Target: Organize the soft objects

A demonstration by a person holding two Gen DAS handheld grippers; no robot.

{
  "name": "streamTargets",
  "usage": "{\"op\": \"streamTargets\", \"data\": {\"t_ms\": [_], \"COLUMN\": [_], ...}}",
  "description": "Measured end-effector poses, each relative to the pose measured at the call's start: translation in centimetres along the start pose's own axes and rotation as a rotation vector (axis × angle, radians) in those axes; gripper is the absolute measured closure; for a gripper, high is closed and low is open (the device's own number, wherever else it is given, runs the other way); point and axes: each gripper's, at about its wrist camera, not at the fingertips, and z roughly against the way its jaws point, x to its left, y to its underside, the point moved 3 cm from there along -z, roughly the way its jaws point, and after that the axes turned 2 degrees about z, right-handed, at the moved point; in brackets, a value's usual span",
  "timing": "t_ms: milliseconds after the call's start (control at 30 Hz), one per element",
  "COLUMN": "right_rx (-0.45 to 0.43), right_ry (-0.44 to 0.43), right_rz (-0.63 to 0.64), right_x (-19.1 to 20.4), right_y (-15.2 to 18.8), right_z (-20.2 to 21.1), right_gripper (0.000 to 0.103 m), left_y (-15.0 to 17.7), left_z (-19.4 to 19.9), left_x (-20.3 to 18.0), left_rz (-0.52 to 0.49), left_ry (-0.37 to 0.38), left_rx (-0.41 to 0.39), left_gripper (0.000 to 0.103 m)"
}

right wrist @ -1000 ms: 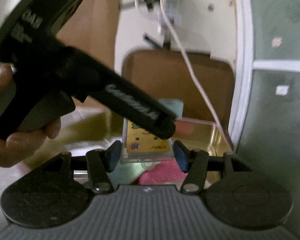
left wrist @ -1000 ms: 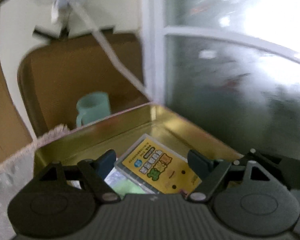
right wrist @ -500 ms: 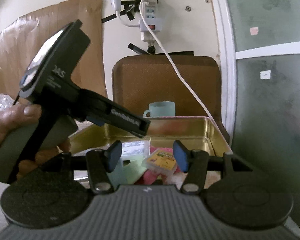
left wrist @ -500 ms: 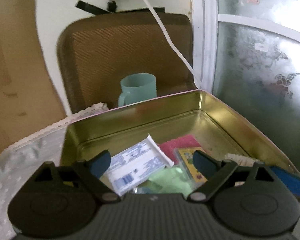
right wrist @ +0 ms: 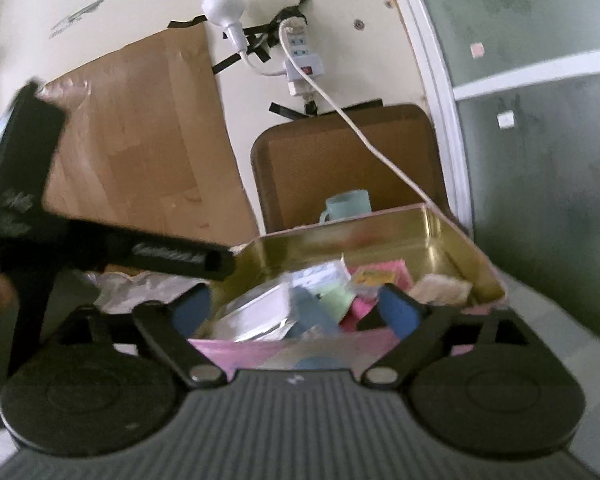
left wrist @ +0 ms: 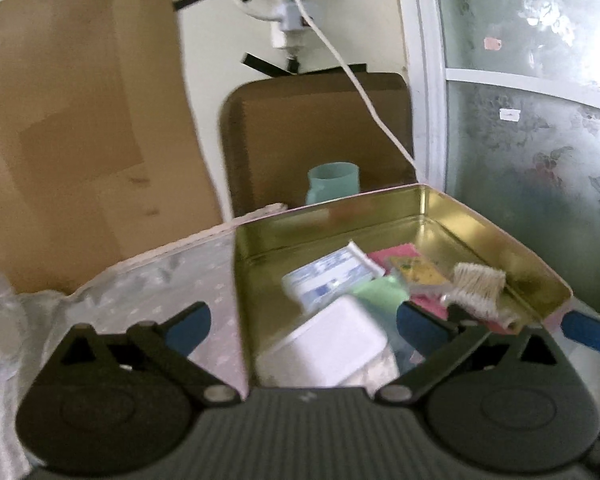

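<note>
hovering just short of the gold tin point(left wrist: 500, 240), the left gripper point(left wrist: 304, 326) has its blue pads spread wide apart with nothing clamped between them. in the left wrist view the tin sits on a pale patterned cloth point(left wrist: 156, 280) and already carries the soft things: a white packet point(left wrist: 328, 348) against the near wall, a blue-printed tissue pack point(left wrist: 332, 272) toward the middle, a green piece point(left wrist: 378, 294) beside it, a pink cloth point(left wrist: 396, 254) and a yellow pack point(left wrist: 416, 272) further back, and a pale fringed bundle point(left wrist: 478, 286) along the right wall. they lie heaped and overlapping rather than in rows, which suggests they were dropped in only to be gathered in one container. a teal mug point(left wrist: 334, 182) stands beyond the far wall, outside the tin, in front of a brown chair back point(left wrist: 320, 132).

in the right wrist view the right gripper point(right wrist: 296, 308) is likewise spread open and empty, aimed over the tin's pink near wall point(right wrist: 300, 346) at the same pile; a silvery-white packet point(right wrist: 256, 312), a blue piece point(right wrist: 310, 310) and the green piece point(right wrist: 334, 298) sit nearest its pads. the body of the left gripper point(right wrist: 112, 248) shows at the left, held off to the tin's left edge, probably to leave room over the opening. with both grippers empty and the goods inside, the gathering looks largely done; blur hides finer detail.
</note>
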Motion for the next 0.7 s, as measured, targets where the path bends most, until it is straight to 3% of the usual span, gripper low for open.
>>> {"op": "streamTargets", "data": {"t_ms": [267, 467, 700], "right_rx": [0.104, 0.116, 0.096], "right_ry": [-0.035, -0.029, 0.045], "right_rz": [-0.091, -0.071, -0.105], "right_x": [2.5, 4.9, 5.6], "right_y": [1.3, 2.4, 3.4], "right_z": [1.6, 3.4, 4.6], "right_gripper": [0.000, 0.000, 0.000], "left_y": [3.1, 5.1, 7.2], "left_z": [5.4, 7.4, 9.3], "left_x": [2.6, 4.4, 5.9], "left_rz": [0.019, 0.069, 0.077], "left_ry": [-0.033, -0.013, -0.065], "left_rx": [-0.021, 0.010, -0.004], "left_gripper": [0.000, 0.000, 0.000]}}
